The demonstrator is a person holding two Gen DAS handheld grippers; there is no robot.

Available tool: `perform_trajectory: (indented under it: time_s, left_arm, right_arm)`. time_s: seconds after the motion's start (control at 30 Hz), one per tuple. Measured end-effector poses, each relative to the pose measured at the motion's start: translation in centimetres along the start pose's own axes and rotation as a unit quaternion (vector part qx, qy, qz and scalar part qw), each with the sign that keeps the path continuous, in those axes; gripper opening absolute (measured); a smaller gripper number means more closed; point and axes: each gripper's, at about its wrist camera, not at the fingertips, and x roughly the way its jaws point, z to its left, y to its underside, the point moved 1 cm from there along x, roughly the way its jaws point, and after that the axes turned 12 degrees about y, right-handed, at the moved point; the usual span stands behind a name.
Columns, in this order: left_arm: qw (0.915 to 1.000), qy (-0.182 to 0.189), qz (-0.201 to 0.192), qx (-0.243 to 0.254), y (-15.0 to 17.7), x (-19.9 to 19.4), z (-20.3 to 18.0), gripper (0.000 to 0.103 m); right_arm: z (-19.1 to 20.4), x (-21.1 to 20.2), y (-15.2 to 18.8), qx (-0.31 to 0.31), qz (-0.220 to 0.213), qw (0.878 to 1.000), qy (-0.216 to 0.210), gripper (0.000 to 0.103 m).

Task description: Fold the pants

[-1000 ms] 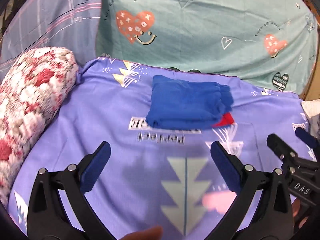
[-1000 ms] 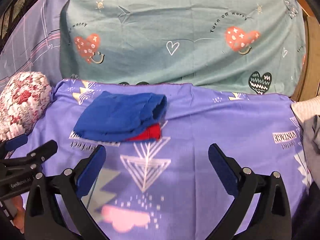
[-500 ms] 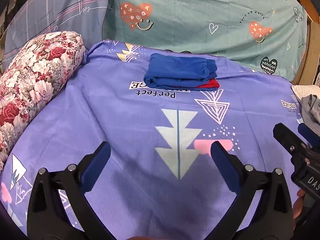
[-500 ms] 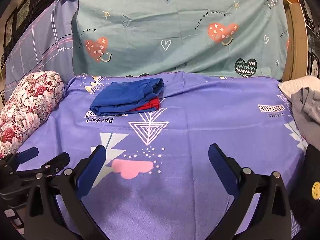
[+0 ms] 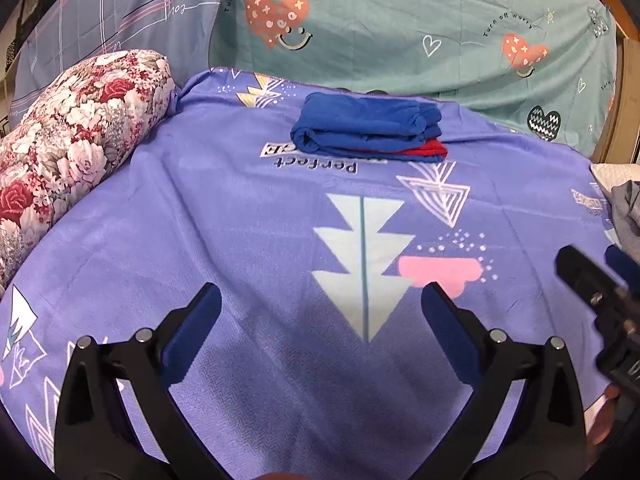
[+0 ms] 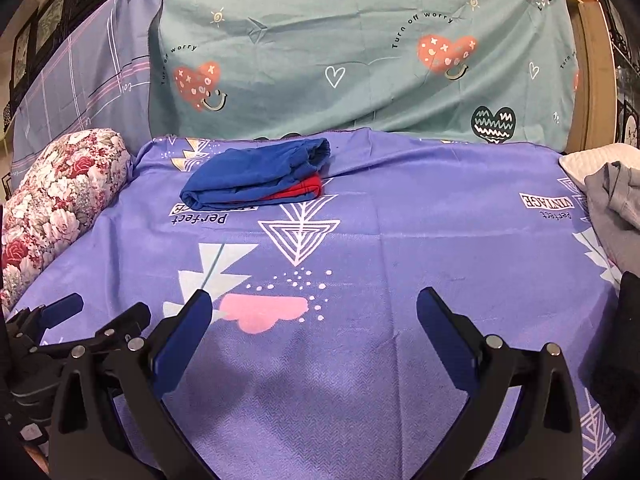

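Observation:
Folded blue pants (image 5: 366,126) with a red layer showing at the lower right lie in a neat stack at the far side of the purple bedspread (image 5: 240,240); they also show in the right wrist view (image 6: 260,178). My left gripper (image 5: 320,312) is open and empty, well short of the pants. My right gripper (image 6: 314,312) is open and empty, also well back. The right gripper shows at the right edge of the left wrist view (image 5: 600,300); the left gripper shows at the lower left of the right wrist view (image 6: 80,320).
A floral bolster (image 5: 72,128) lies along the left edge. A teal heart-print sheet (image 6: 360,60) hangs behind the bed. A grey garment (image 6: 616,208) and a white pillow (image 6: 588,158) sit at the right. A wooden frame (image 6: 596,72) stands at the far right.
Both grippers have pulled back from the folded pants, which now look smaller and farther away. The pants have not moved. Both grippers stayed open.

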Motion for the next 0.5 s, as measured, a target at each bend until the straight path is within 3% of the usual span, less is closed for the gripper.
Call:
perform_trajectory:
  time_s: [0.2,0.5]
  left_arm:
    - [0.9984,0.018,0.018,-0.050,0.6,0.9,2.4,0.101]
    - [0.9994,0.014,0.025,-0.017,0.5,0.8,1.1,0.101]
  right_arm:
    - [0.7,0.5,0.5,-0.025,-0.001,0.999,0.019,0.102]
    - [1.4,1.3,1.1,-0.034,0.018,0.999,0.016,0.102]
